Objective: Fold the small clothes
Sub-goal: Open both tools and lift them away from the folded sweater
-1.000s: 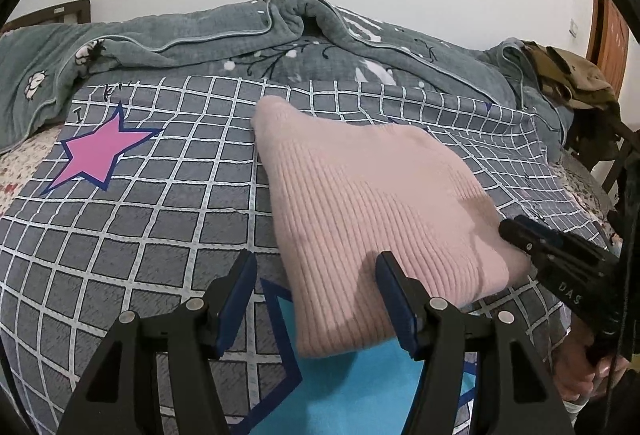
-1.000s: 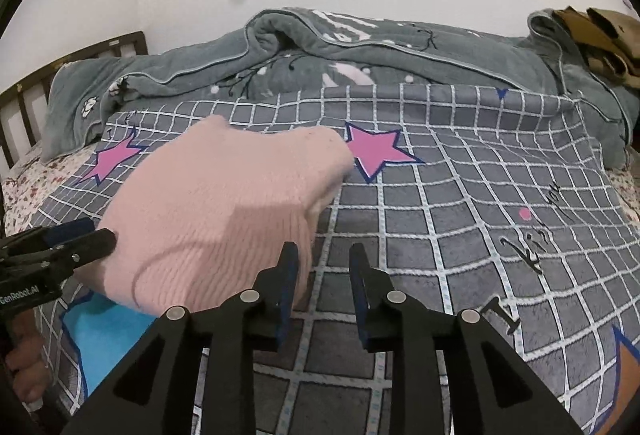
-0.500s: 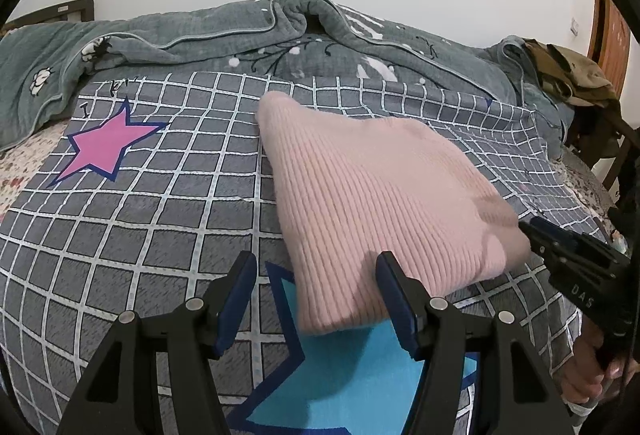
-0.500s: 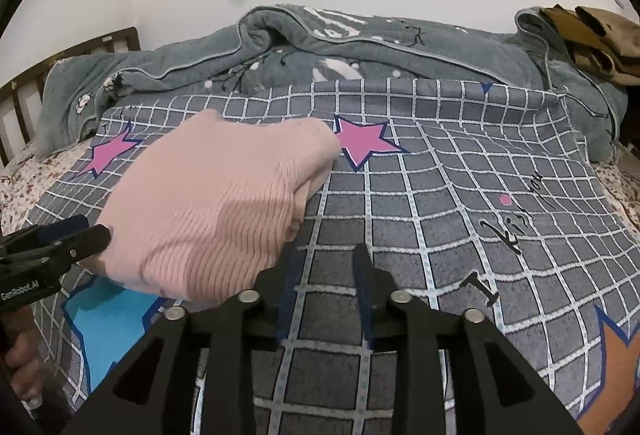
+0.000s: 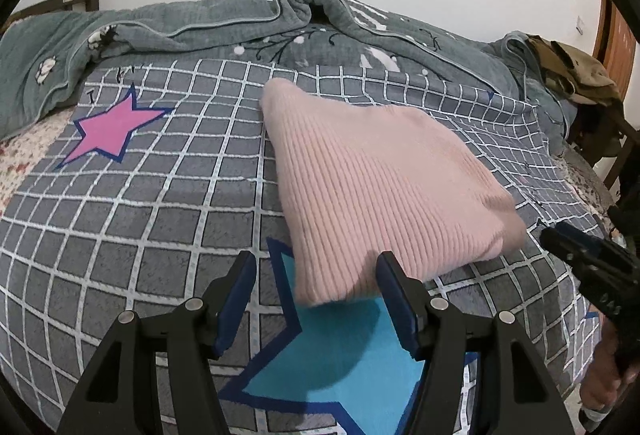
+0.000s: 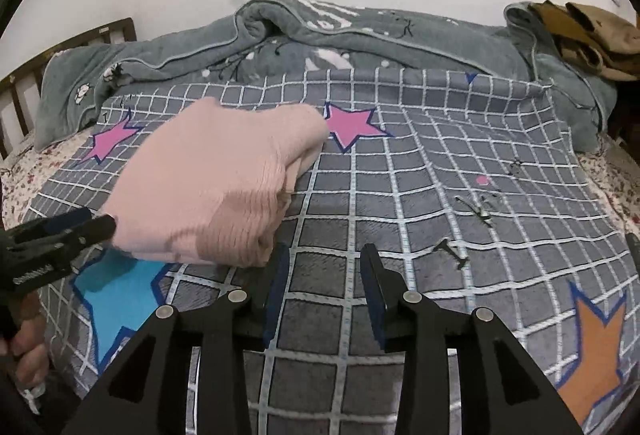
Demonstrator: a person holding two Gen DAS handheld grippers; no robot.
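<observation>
A folded pink ribbed knit garment [image 5: 380, 179] lies on the grey checked bed cover [image 5: 160, 203]; it also shows in the right wrist view [image 6: 216, 179]. My left gripper [image 5: 316, 291] is open and empty, its fingertips just short of the garment's near edge. My right gripper [image 6: 324, 275] is open and empty, just right of the garment's near corner. Each gripper shows in the other's view: the right one at the far right [image 5: 588, 263], the left one at the far left [image 6: 60, 235].
A rumpled grey-green blanket [image 5: 280, 19] lies along the back of the bed. Brown clothes [image 6: 588, 31] are piled at the back right. A wooden headboard [image 6: 24, 87] stands at the left. The cover has pink, blue and orange stars.
Both grippers have drawn back from the garment toward the near edge of the bed. The right gripper's jaws have opened wider. The garment stays folded where it was.
</observation>
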